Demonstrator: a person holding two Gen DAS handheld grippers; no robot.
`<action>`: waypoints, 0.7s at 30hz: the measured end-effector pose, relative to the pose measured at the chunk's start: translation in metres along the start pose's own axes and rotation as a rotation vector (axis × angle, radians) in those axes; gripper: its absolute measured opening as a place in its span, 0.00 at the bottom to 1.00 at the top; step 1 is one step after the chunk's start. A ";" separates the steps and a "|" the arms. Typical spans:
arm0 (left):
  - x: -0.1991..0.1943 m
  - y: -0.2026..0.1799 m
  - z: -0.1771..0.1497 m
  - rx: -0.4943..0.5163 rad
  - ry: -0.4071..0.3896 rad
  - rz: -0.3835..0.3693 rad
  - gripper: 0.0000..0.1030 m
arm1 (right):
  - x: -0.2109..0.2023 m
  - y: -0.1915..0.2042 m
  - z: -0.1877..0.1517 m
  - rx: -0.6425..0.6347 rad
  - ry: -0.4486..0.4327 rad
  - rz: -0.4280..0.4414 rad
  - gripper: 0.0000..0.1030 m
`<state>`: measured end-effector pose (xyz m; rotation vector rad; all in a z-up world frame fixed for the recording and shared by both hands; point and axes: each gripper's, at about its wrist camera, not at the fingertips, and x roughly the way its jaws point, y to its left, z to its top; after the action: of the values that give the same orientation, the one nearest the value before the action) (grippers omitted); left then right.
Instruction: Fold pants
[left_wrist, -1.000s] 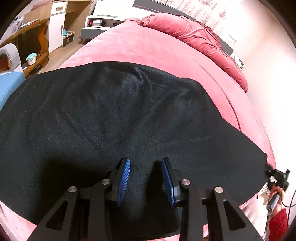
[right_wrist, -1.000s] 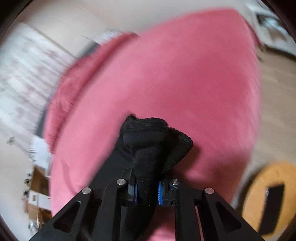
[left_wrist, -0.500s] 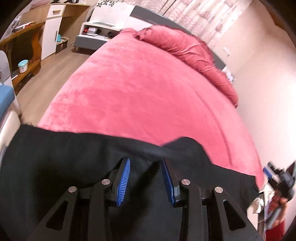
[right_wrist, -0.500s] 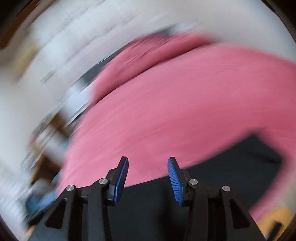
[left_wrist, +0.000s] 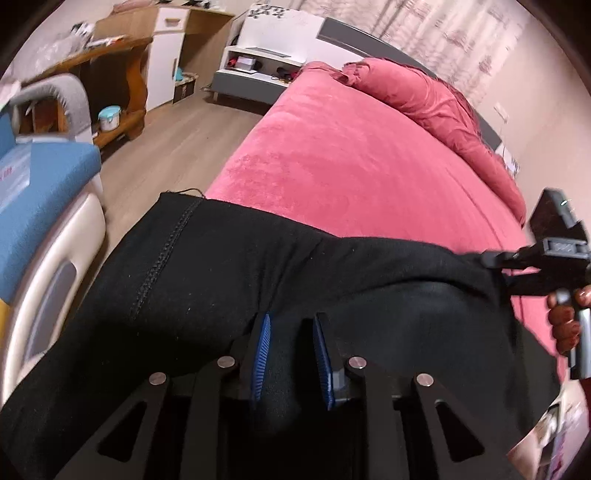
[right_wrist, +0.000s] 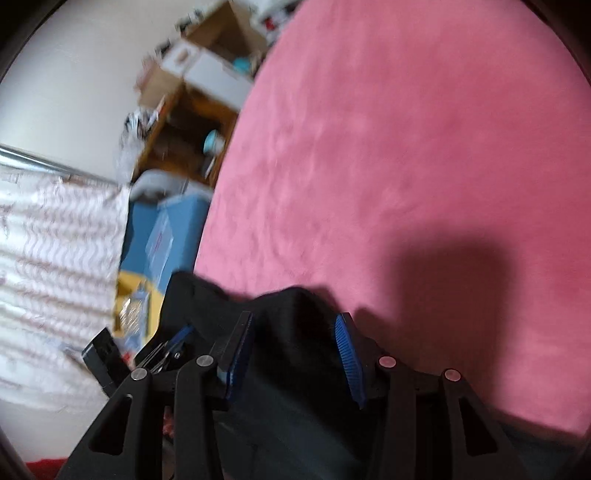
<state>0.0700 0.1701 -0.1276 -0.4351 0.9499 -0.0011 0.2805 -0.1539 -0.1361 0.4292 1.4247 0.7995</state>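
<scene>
**Pants pulled back to bed edge**

Black pants (left_wrist: 332, 280) now bunched at the near edge of the pink bed (left_wrist: 351, 166), under both grippers. Left gripper (left_wrist: 291, 350): jaws just narrowed, fabric between them, grip unclear. Right gripper (right_wrist: 295, 354): dropped its fold, swung over, jaws apart above cloth.

pants (left_wrist: 229, 280): I see plain black
bed (left_wrist: 351, 158): pink
tong pads (left_wrist: 261, 354): blue ribbed
seat (left_wrist: 44, 184): blue
curtain (right_wrist: 55, 236): white, wavy pattern

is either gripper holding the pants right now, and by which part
Cannot tell: left gripper and right gripper have just been closing their jaws around the pants near edge.
</scene>
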 end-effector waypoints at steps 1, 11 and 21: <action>0.000 0.003 0.001 -0.017 0.000 -0.010 0.24 | 0.008 -0.003 0.002 0.005 0.005 0.038 0.34; -0.012 0.007 -0.010 -0.063 -0.063 0.065 0.24 | -0.001 0.008 -0.024 0.046 -0.383 -0.061 0.07; -0.028 0.006 0.010 -0.128 -0.002 0.003 0.28 | -0.042 -0.010 -0.050 0.059 -0.571 -0.181 0.05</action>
<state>0.0603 0.1846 -0.1030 -0.5520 0.9518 0.0627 0.2366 -0.2002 -0.1201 0.5167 0.9372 0.4379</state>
